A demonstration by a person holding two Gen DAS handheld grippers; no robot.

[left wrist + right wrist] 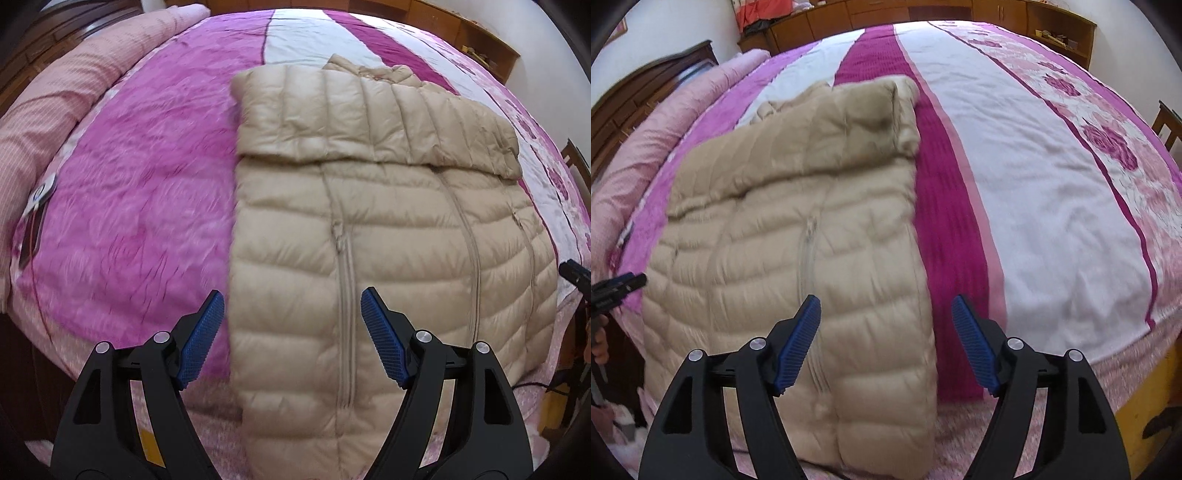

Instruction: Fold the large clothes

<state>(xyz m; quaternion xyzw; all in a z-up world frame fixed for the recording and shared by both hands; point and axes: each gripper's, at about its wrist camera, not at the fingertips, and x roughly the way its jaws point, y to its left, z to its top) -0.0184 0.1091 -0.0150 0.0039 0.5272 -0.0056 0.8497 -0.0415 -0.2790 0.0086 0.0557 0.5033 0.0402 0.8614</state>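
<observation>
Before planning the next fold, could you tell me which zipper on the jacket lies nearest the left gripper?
The left pocket zipper on the jacket: it runs toward the open left gripper. The centre zipper lies further right.

Soft daylight, perhaps slight motion blur, fisheye-warped edges

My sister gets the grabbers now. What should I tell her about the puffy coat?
Left gripper: open, holding nothing, hovering over the coat's left edge.
Right gripper: open, holding nothing, over the coat's right edge.
The beige puffer jacket lies front-up on the pink bedspread, zipped.
Done: its sides look tucked in, and a sleeve lies folded across the chest.
Left: probably fold the bottom hem up toward the collar.
</observation>
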